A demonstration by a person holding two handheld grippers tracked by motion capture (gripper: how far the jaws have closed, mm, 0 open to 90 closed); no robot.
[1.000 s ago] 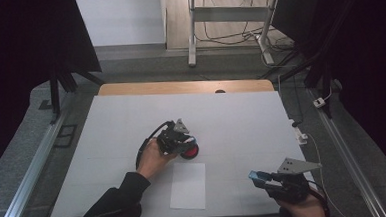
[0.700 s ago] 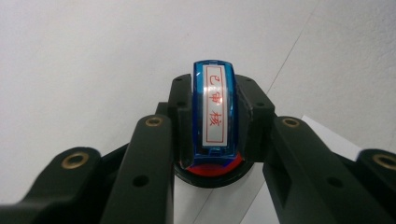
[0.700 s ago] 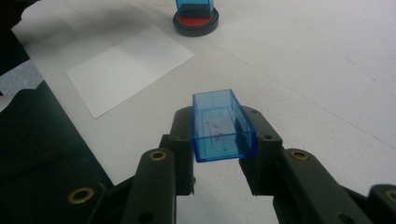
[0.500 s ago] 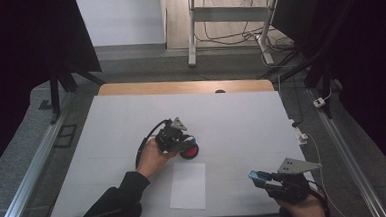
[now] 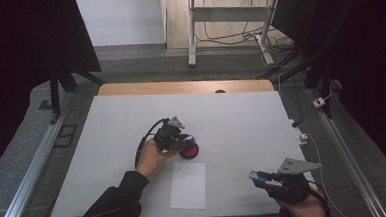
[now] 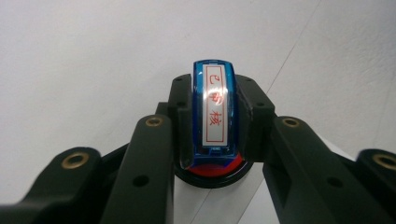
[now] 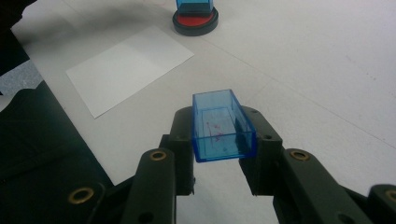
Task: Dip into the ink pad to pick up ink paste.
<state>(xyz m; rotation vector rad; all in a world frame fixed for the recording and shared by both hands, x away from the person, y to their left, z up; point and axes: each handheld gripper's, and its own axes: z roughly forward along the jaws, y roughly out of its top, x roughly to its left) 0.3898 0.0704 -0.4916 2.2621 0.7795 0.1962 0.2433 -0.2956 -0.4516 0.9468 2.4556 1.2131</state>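
My left gripper (image 5: pixel 178 138) is shut on a blue stamp (image 6: pixel 215 116) with a white label and red characters. The stamp stands on a round red ink pad (image 5: pixel 189 151) in a black case, seen under it in the left gripper view (image 6: pixel 210 173). My right gripper (image 5: pixel 258 177), near the table's front right, is shut on a clear blue cap (image 7: pixel 222 126) whose open end faces away from me. A white sheet of paper (image 5: pixel 188 185) lies flat between the two grippers. In the right gripper view the paper (image 7: pixel 130 67) and the ink pad (image 7: pixel 195 22) lie farther off.
The white table top (image 5: pixel 241 116) has a wooden strip (image 5: pixel 185 87) along its far edge. Metal rails run down both sides. A desk frame with cables (image 5: pixel 226 21) stands beyond the table. A small white plug (image 5: pixel 302 135) lies by the right edge.
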